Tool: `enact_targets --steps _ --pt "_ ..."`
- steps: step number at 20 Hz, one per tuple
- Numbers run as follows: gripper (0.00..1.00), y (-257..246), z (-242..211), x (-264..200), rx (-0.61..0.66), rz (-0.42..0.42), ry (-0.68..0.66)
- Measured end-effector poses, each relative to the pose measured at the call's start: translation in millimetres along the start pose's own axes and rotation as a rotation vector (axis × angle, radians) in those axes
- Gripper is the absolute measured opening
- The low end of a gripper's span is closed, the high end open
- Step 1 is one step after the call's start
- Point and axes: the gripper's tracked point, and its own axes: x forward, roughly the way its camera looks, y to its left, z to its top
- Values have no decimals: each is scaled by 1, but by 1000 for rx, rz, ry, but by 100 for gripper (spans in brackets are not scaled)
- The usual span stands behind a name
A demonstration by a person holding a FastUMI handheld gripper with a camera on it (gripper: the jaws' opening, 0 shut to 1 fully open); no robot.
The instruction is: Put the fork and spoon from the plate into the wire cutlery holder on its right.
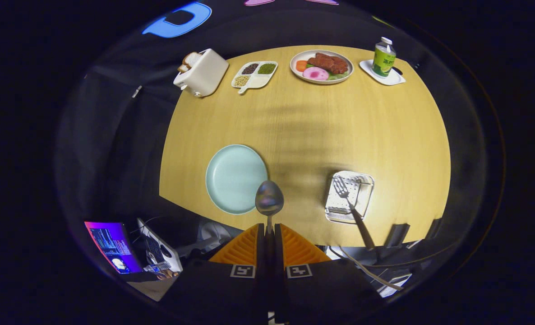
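My gripper (pixel 269 234) is shut on the spoon's handle, its orange fingers (pixel 245 246) pressed together high above the table. The metal spoon (pixel 269 198) sticks out ahead of the fingertips, bowl forward, hanging over the right rim of the pale blue plate (pixel 231 176). That plate lies bare on the wooden table, left of the spoon. To the right stands the wire cutlery holder (pixel 360 185), with the fork (pixel 351 205) inside it, tines up and leaning.
Along the table's far edge sit a white toaster (pixel 202 72) with bread, a divided dish of beans (pixel 255 74), a plate of food (pixel 321 66) and a green bottle (pixel 383 58) on a white coaster. A laptop (pixel 112 246) glows below the near edge.
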Motion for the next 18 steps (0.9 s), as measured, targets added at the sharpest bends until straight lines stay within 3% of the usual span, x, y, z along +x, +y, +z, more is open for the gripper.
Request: enact_targets --steps 8,18 --pt "10 -84 -11 -17 42 -95 34" --pt "11 -116 -8 54 60 -100 126"
